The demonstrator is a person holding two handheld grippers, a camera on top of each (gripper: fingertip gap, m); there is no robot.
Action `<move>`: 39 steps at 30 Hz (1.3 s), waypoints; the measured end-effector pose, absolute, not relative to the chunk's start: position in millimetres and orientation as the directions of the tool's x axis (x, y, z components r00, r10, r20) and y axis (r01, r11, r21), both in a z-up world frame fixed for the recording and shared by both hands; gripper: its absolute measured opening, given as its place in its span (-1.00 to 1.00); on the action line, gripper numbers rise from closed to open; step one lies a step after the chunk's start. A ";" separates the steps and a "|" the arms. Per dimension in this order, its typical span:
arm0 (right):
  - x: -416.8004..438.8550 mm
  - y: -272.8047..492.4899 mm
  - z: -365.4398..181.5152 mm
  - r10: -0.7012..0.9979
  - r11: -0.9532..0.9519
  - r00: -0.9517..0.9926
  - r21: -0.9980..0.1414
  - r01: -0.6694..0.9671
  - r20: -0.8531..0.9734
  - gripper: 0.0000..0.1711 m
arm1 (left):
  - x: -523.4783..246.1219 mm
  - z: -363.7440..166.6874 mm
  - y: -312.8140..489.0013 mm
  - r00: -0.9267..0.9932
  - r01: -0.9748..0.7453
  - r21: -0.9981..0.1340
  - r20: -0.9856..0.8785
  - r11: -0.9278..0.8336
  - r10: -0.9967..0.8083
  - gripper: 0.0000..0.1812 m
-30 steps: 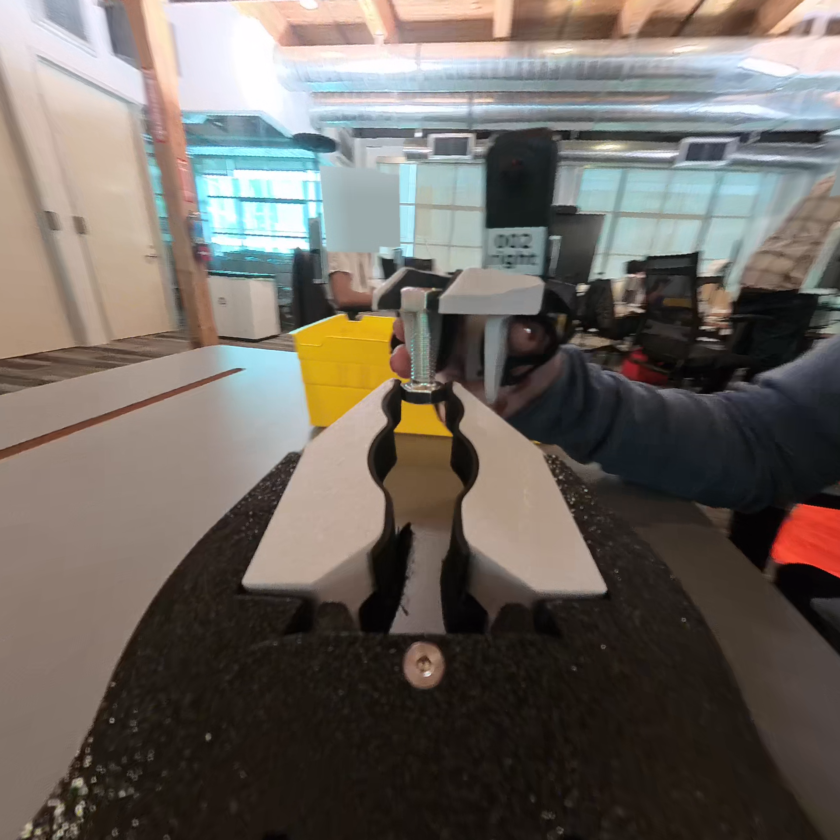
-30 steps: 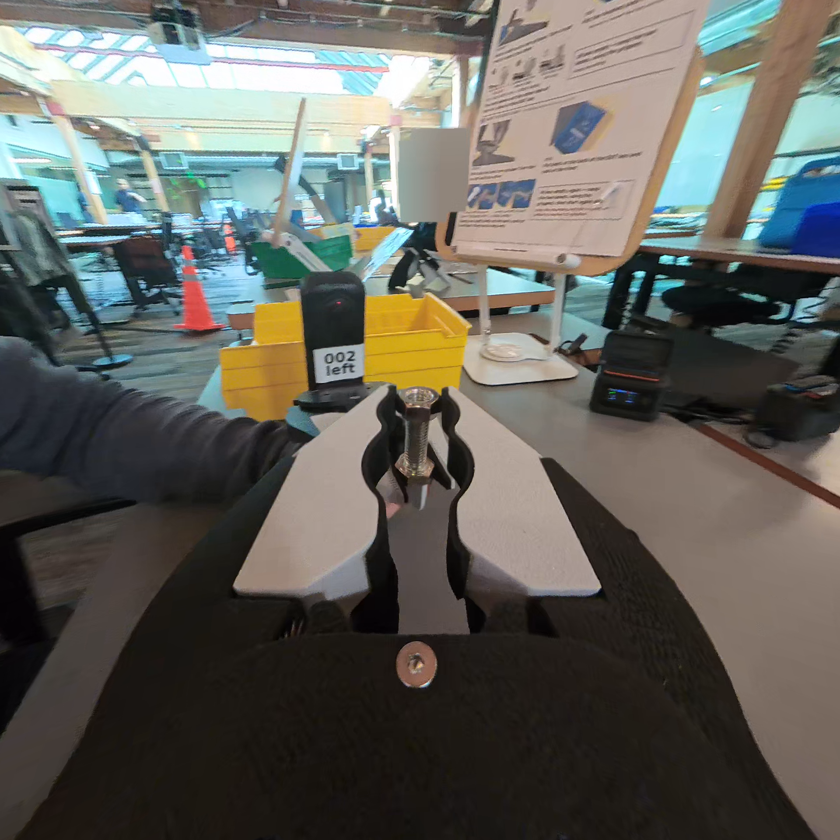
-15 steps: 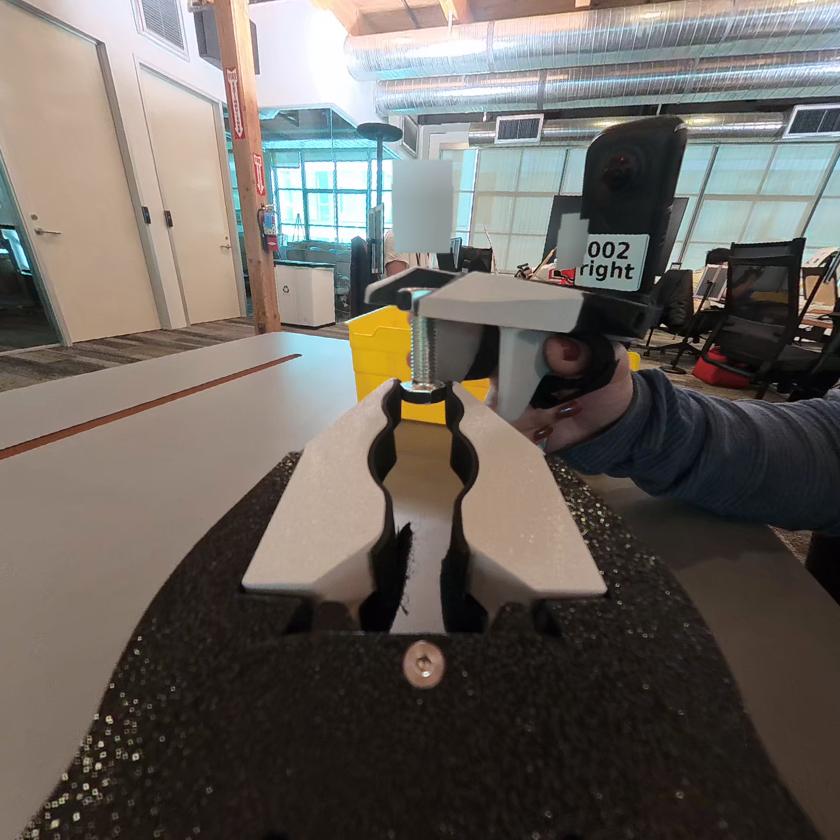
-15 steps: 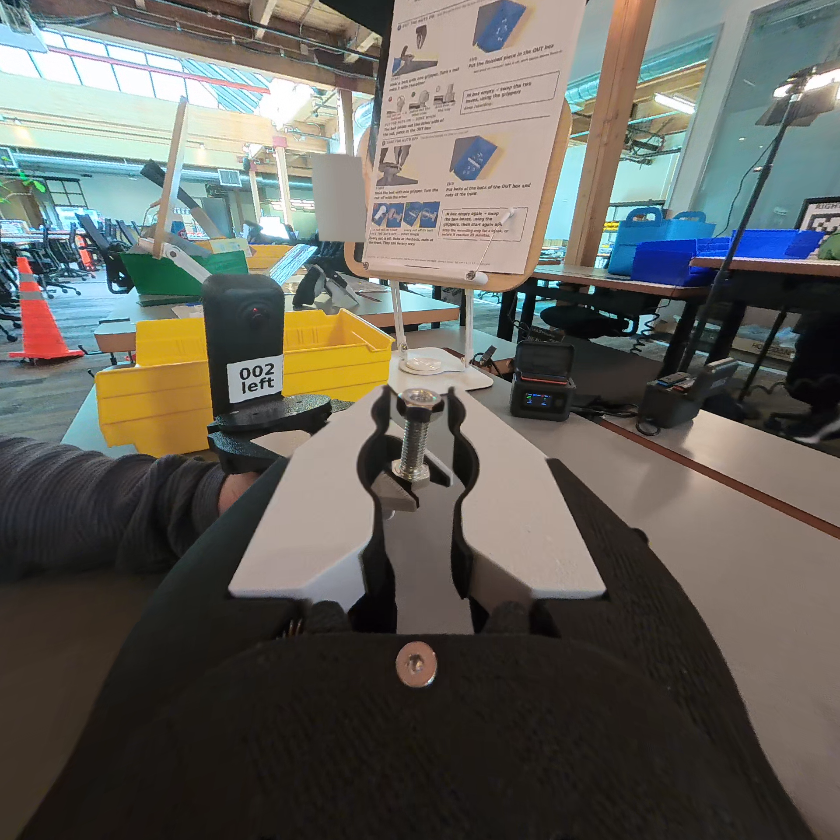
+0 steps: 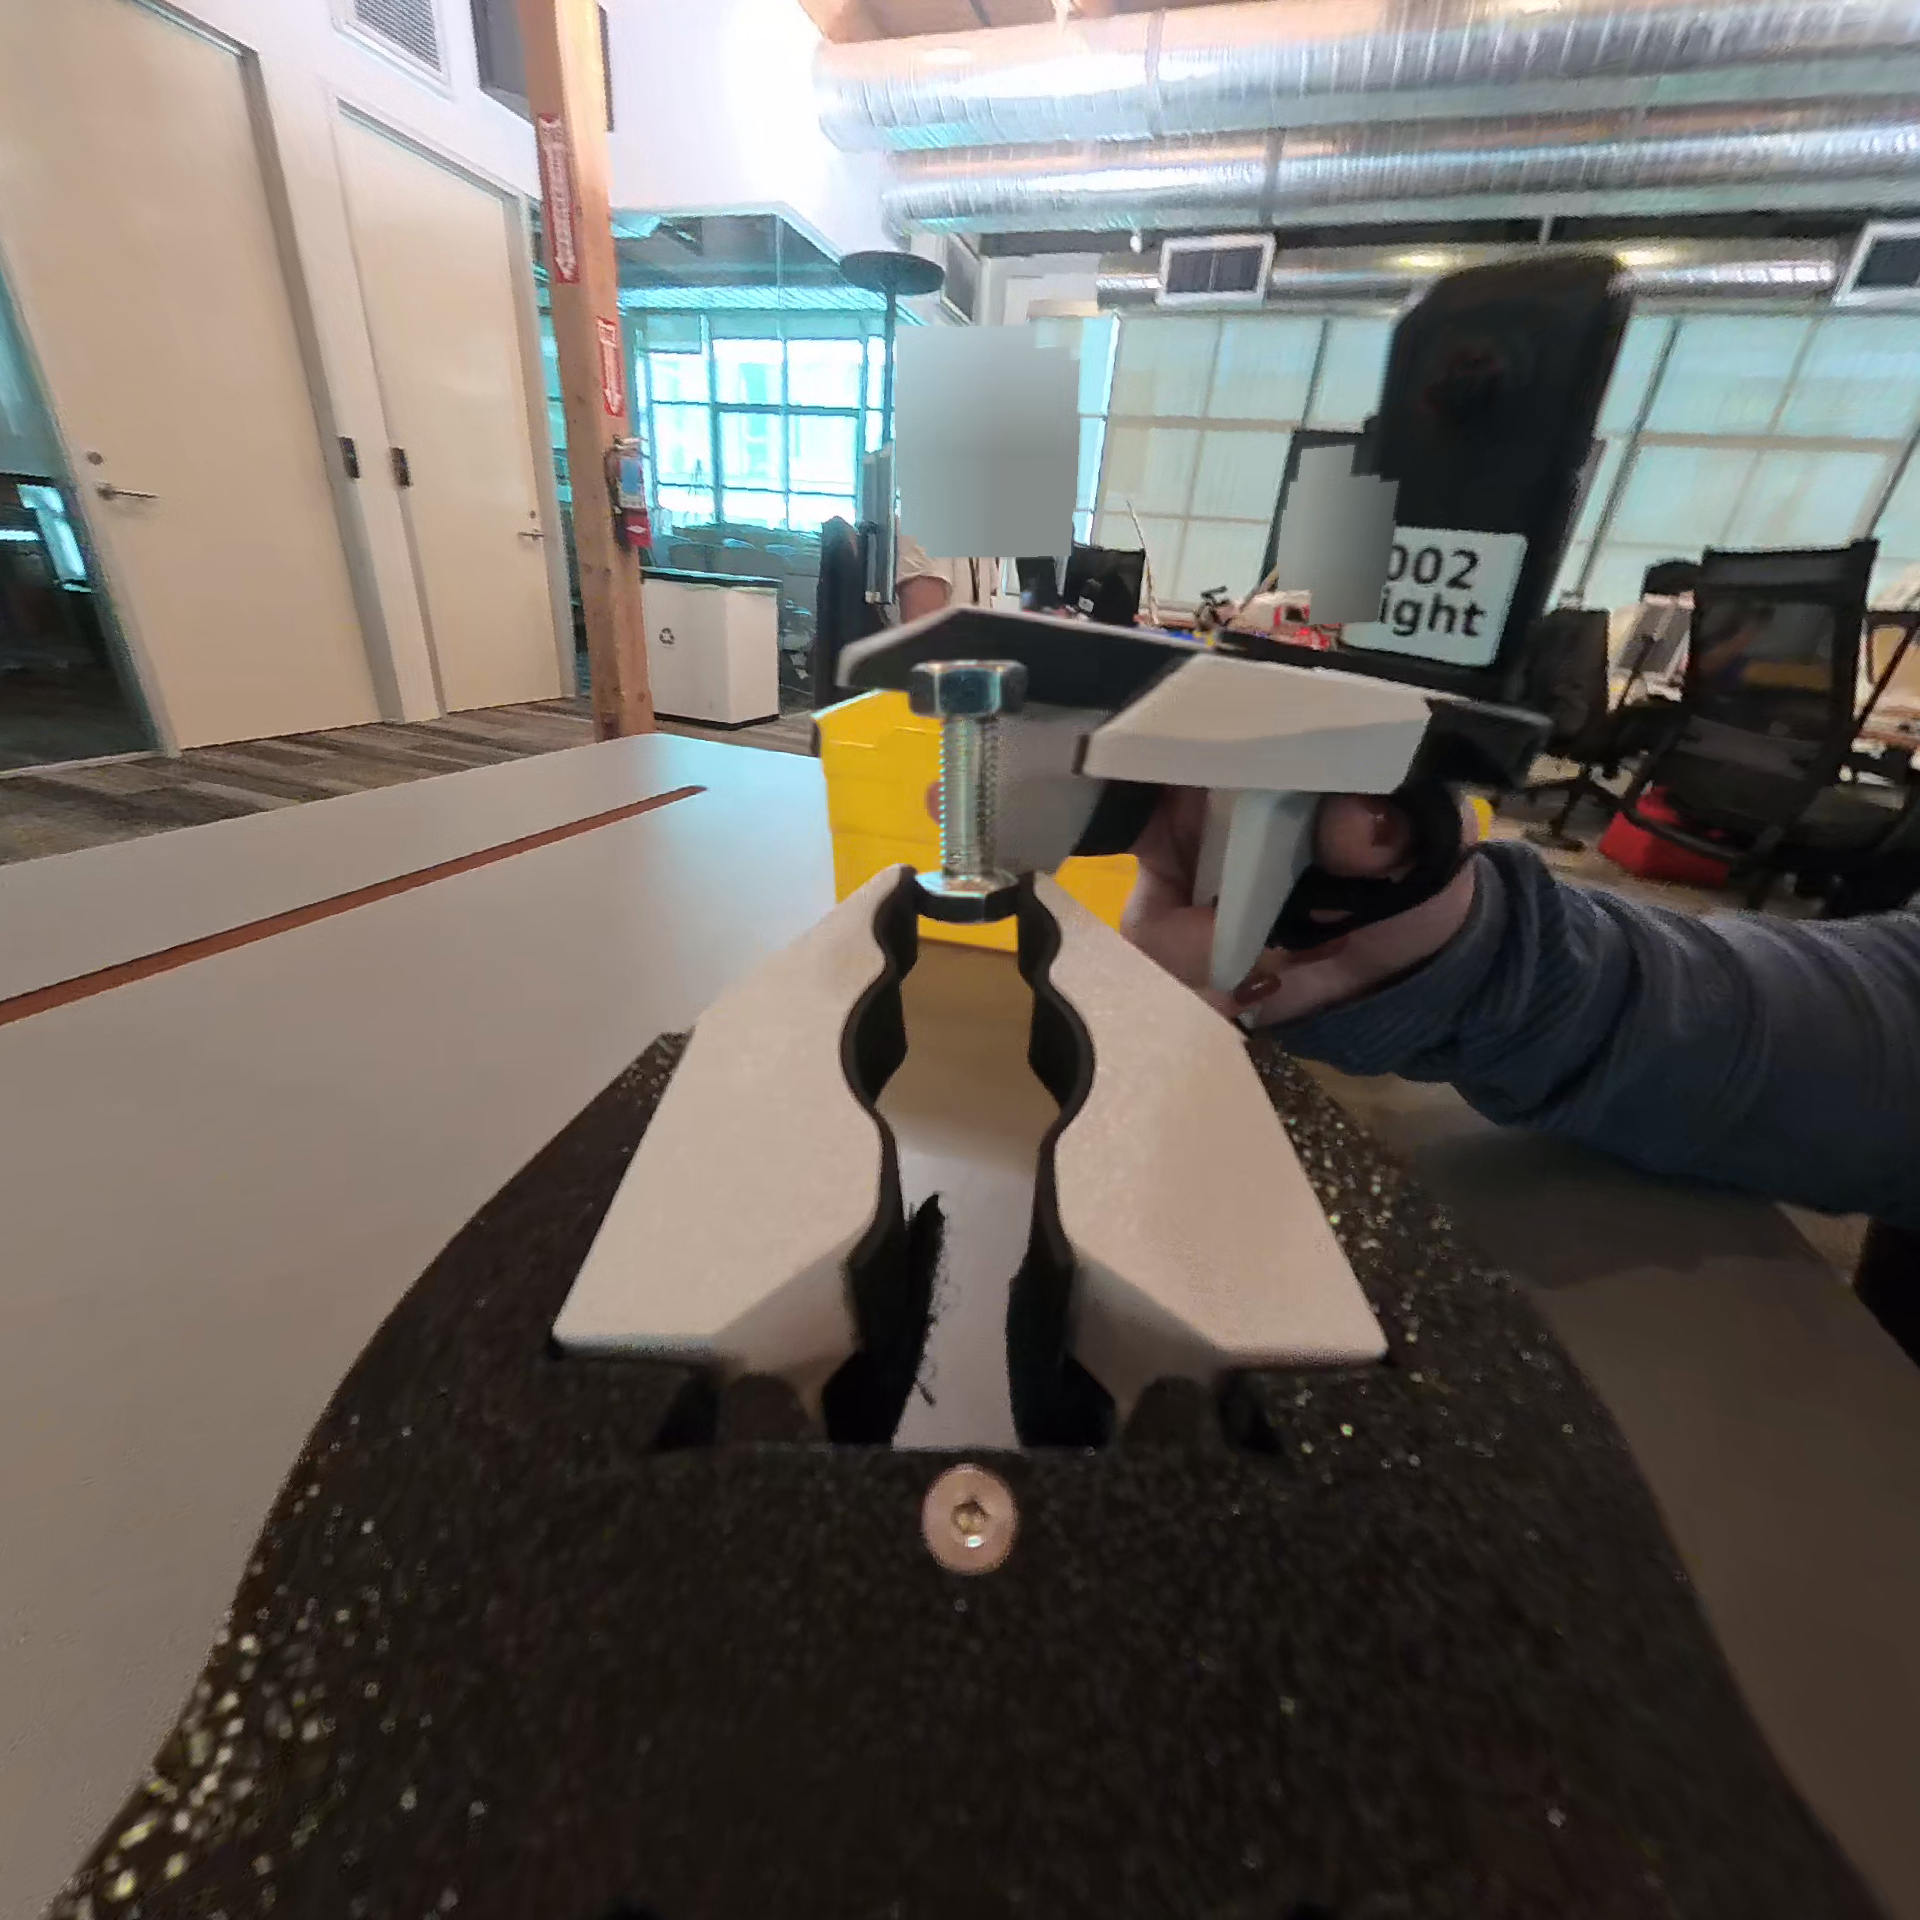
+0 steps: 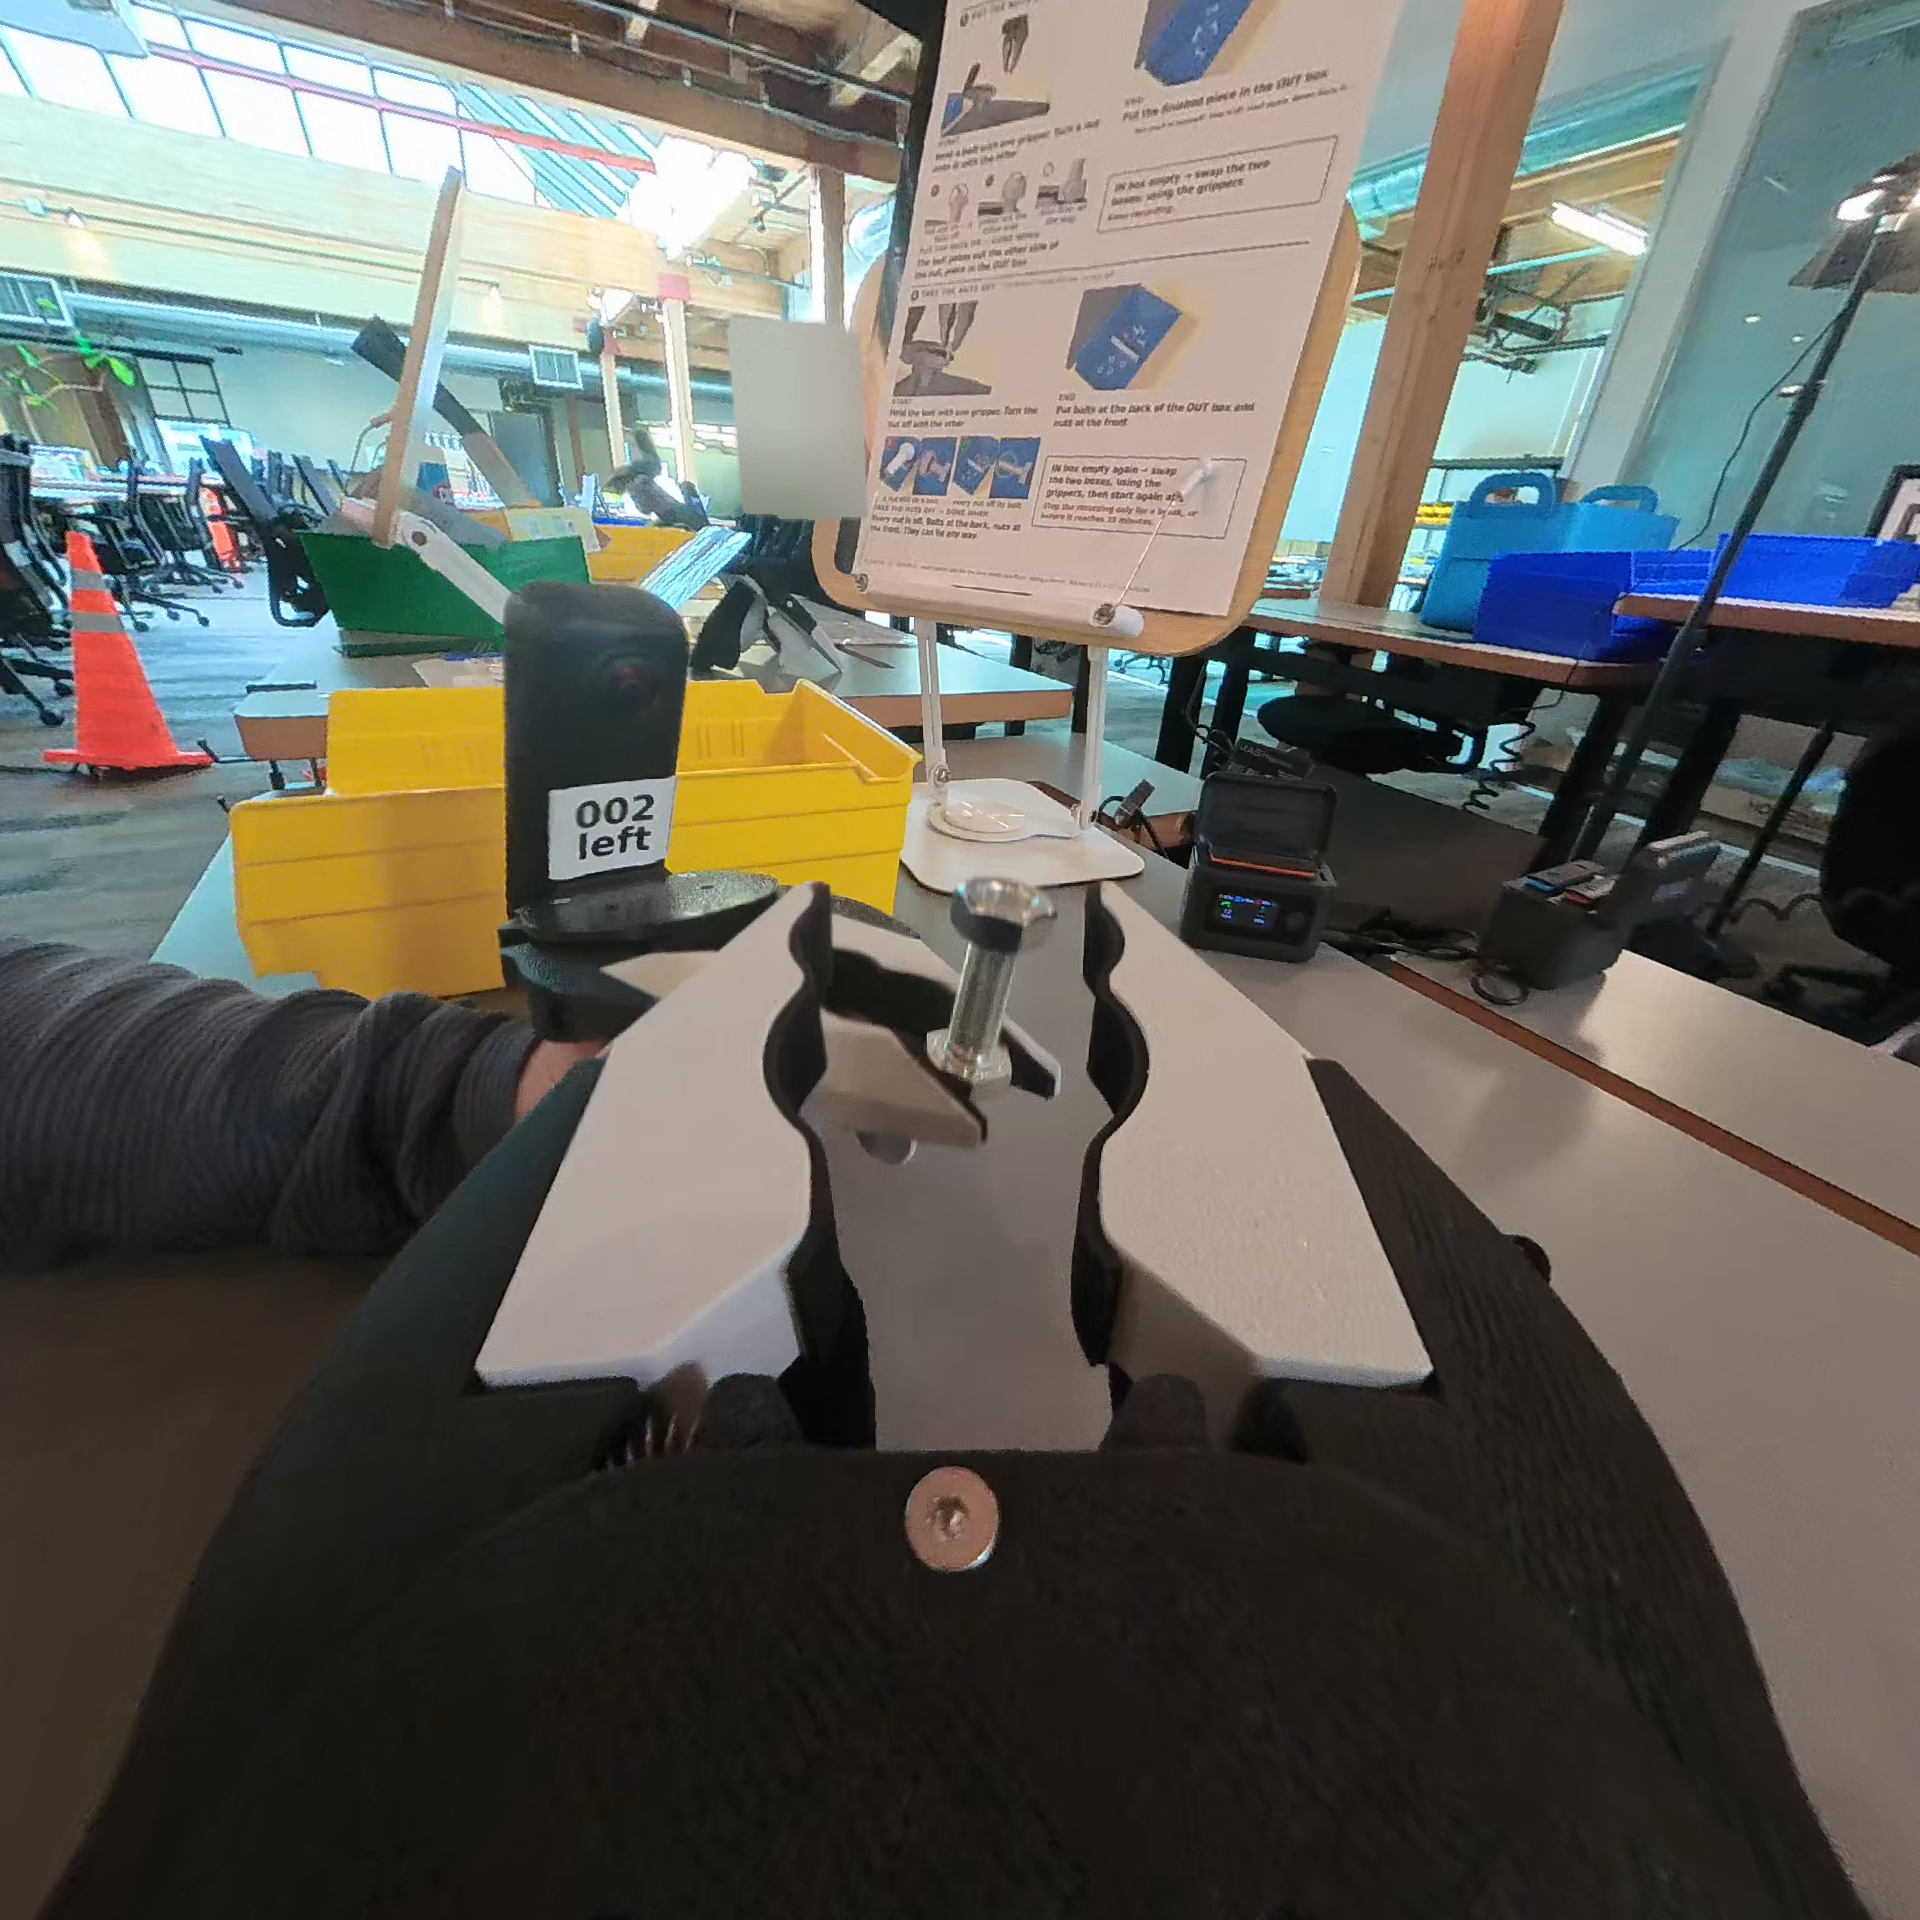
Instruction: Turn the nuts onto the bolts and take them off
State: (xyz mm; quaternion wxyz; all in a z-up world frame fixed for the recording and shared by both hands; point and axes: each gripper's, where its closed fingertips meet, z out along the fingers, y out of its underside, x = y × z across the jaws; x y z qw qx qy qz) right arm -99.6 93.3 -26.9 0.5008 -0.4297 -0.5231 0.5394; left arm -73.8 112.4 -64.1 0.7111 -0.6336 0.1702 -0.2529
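Observation:
A silver bolt (image 5: 966, 790) stands upright with a hex nut (image 5: 968, 902) on its lower end. My left gripper (image 5: 966, 883) is shut on the nut at its fingertips. My right gripper (image 6: 956, 904) is open, its fingers spread to either side of the bolt (image 6: 982, 982) without touching it. In the right wrist view the nut (image 6: 966, 1065) sits in the left gripper's tips (image 6: 894, 1107). In the left wrist view the right gripper (image 5: 971, 717) reaches in from the right at the height of the bolt head (image 5: 966, 688), held by a hand (image 5: 1340, 883).
Yellow bins (image 6: 790, 790) stand on the grey table (image 5: 312, 1039) behind the grippers. An instruction board on a white stand (image 6: 1101, 343) and small black devices (image 6: 1257, 894) are at the back right. A dark-sleeved arm (image 6: 208, 1101) lies at the left. The left gripper's tips are roughly 4 cm from the right gripper's.
My right gripper was shut on the bolt and has opened, letting it go. My left gripper still holds the nut with the bolt standing in it.

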 end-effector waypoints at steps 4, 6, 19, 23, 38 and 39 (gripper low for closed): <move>-99.8 87.2 -26.9 0.985 0.068 -0.150 -0.993 -0.098 0.082 -0.43 | -66.6 -65.8 112.0 0.809 0.119 -0.991 0.057 0.068 -0.585 -0.82; -100.1 88.4 -27.5 0.986 0.079 -0.141 -0.992 -0.095 0.092 -0.43 | -81.0 -63.2 115.0 0.837 0.166 -0.984 0.101 0.072 -0.538 -0.81; -99.9 84.4 -26.3 0.982 0.015 -0.185 -0.992 -0.126 0.039 -0.43 | -59.2 -60.8 103.9 0.712 0.228 -0.973 0.147 0.028 -0.687 -0.81; -98.6 83.4 -25.4 0.980 0.013 -0.194 -0.991 -0.131 0.039 -0.46 | -78.6 -56.5 108.4 0.763 0.270 -0.961 0.175 0.062 -0.622 -0.82; -96.9 91.5 -24.6 0.983 -0.025 -0.182 -0.990 -0.138 0.000 -0.51 | -90.1 -59.4 110.3 0.807 0.198 -0.978 0.124 0.067 -0.578 -0.82; -97.2 94.3 -24.0 0.986 -0.027 -0.164 -0.989 -0.145 -0.003 -0.47 | -89.8 -59.0 109.4 0.806 0.179 -0.981 0.106 0.070 -0.582 -0.82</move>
